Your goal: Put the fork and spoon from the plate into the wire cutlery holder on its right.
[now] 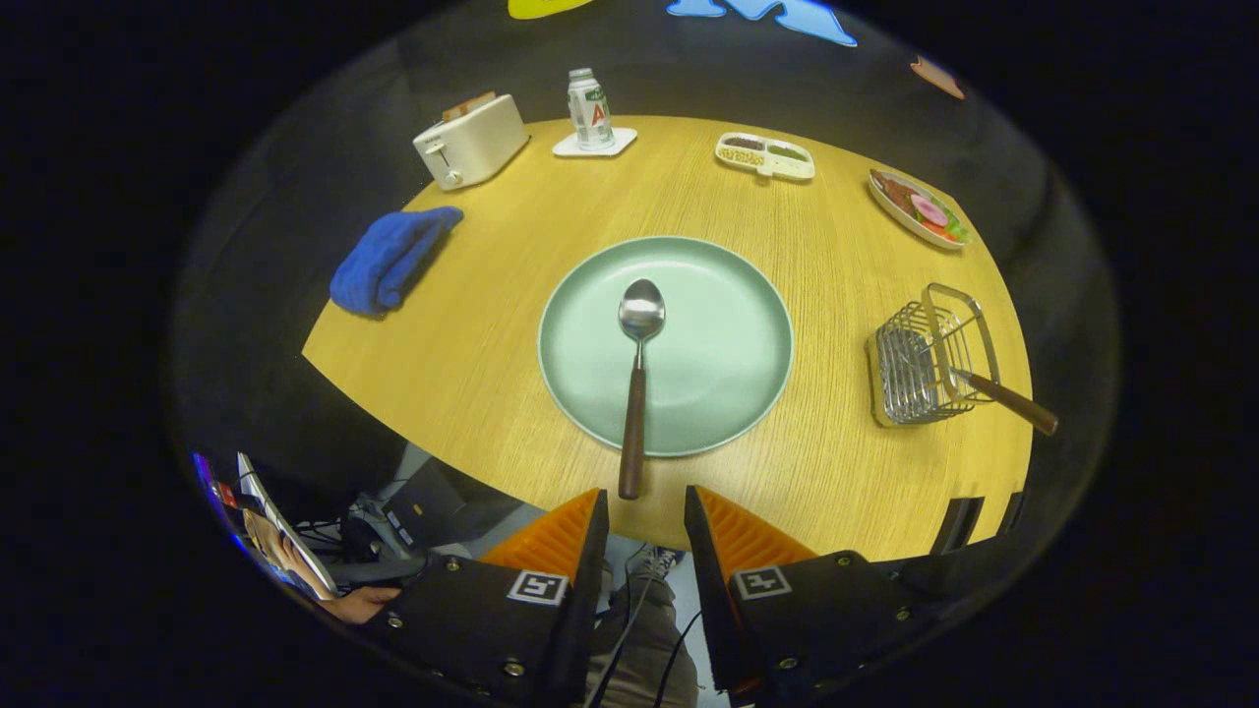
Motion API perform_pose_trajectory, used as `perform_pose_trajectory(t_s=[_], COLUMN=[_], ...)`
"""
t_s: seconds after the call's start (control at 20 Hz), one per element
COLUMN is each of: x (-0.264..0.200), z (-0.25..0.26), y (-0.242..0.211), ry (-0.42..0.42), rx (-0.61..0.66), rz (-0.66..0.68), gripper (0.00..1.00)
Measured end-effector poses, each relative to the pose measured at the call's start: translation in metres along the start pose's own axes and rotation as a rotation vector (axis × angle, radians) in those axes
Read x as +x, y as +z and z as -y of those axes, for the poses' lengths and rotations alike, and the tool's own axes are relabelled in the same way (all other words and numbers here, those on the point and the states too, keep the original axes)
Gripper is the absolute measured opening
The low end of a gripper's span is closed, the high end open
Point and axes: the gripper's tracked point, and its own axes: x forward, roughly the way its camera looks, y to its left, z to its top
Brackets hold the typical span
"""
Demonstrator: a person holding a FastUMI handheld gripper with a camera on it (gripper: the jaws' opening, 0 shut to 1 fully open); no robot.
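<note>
One utensil left on the plate: the spoon [637, 374], lying bowl-away on the green plate [728, 334], its wooden handle running back over the near rim toward the gripper [644, 511].
Fork: pretty sure that's the wooden-handled thing [1003, 395] already leaning in the wire cutlery holder [920, 364] to the plate's right, but the head is buried in the wires so I can't swear to it.
Gripper: parted a moderate amount, holding nothing, fingers hanging off the near edge of the tabletop [492, 324] with the handle end just ahead of the gap.
Step in hand, my guess: grabbing the spoon.
Grip tip: go for the wooden handle where it overhangs the rim, since there's air under it there.
Watch out: handle's thin and round, so centre it between the fingers or it'll roll out.
Drop tip: bring it in bowl-down and steer wide of the handle already sticking out of the holder.
</note>
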Motion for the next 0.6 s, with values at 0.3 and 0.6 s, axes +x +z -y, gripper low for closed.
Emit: perform_pose_trajectory(t_s=[0.3,0.6], x=[0.026,0.045], z=[-0.004,-0.008], y=[-0.002,0.002], ry=[-0.006,-0.035], rx=[0.011,0.0], rz=[-0.049,-0.093], gripper=[0.47,0.47])
